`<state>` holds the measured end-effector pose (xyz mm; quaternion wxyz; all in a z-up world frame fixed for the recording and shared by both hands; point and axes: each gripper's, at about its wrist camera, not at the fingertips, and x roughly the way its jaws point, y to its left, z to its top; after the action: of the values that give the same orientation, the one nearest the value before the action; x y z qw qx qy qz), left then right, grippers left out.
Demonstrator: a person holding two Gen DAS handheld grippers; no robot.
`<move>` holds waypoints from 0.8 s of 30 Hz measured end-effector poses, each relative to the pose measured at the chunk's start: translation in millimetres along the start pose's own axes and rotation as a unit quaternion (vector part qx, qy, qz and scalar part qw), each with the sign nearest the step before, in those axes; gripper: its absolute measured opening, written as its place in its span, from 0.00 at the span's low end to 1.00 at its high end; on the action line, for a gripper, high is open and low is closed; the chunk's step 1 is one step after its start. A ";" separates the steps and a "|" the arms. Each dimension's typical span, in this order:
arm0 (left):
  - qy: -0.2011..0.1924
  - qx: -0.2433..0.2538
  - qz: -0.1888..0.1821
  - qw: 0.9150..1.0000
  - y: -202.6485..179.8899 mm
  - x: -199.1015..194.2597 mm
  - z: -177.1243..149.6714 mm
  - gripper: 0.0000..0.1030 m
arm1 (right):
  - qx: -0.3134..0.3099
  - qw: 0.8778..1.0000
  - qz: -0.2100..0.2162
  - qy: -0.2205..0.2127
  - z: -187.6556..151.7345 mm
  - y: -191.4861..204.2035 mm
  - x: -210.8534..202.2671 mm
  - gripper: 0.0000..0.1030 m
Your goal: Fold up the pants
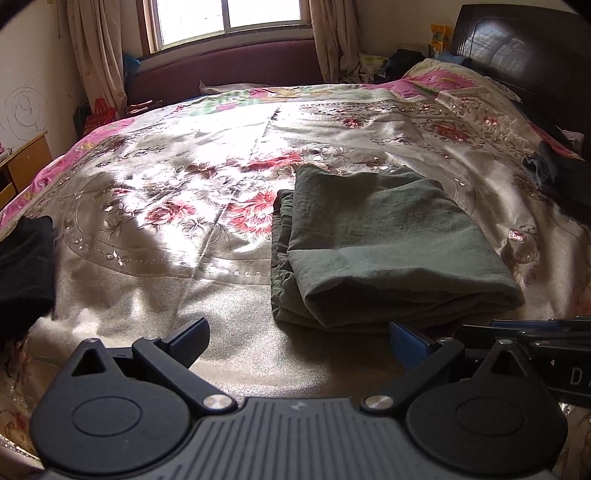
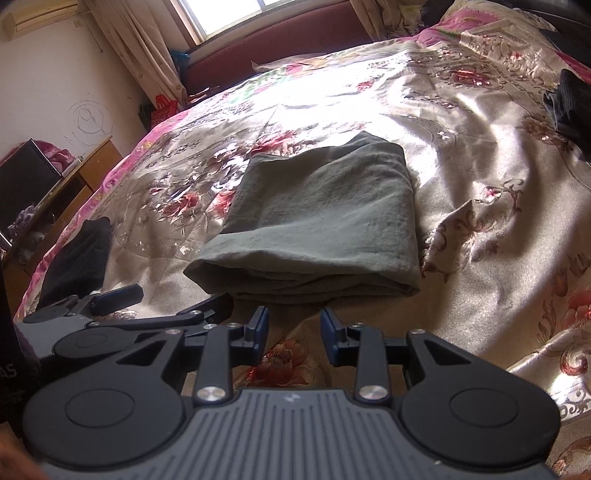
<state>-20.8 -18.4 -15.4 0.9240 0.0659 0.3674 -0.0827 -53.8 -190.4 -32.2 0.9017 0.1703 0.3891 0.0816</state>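
Note:
The grey-green pants (image 1: 373, 243) lie folded into a thick rectangular stack on the floral bedspread (image 1: 166, 206); they also show in the right wrist view (image 2: 317, 221). My left gripper (image 1: 299, 341) is open and empty, just in front of the stack's near edge, a little to its left. My right gripper (image 2: 294, 326) is open with a narrower gap, empty, close to the near folded edge. The left gripper also shows in the right wrist view (image 2: 162, 301), beside the right one on its left.
A black folded garment (image 1: 26, 273) lies at the bed's left edge, also in the right wrist view (image 2: 77, 258). Dark clothes (image 1: 561, 173) sit at the right edge. A headboard (image 1: 524, 40), a window (image 1: 229, 18) and a wooden desk (image 2: 62, 192) surround the bed.

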 end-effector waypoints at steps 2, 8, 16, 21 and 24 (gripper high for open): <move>0.005 -0.007 -0.002 1.000 2.6 2.6 -1.6 1.00 | -0.003 1.000 -0.004 0.003 -0.6 3.2 2.1 0.32; 0.003 -0.018 -0.002 1.000 8.6 -0.1 -2.8 1.00 | -0.014 1.000 -0.007 0.006 0.6 12.2 1.4 0.32; -0.003 -0.023 0.001 1.000 9.9 -5.5 -1.7 1.00 | -0.024 1.000 -0.013 -0.001 1.1 17.7 -4.6 0.32; -0.007 -0.018 0.000 1.000 7.3 -8.8 -0.6 1.00 | -0.025 1.000 -0.015 -0.004 1.4 17.6 -8.1 0.32; -0.010 -0.018 0.002 1.000 6.6 -10.6 -0.4 1.00 | -0.025 1.000 -0.014 -0.005 2.0 17.5 -9.6 0.32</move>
<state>-27.3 -10.7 -8.0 0.9288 0.0490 0.3597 -0.0747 -59.2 -177.4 -18.0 0.9087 0.1431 0.3844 0.0776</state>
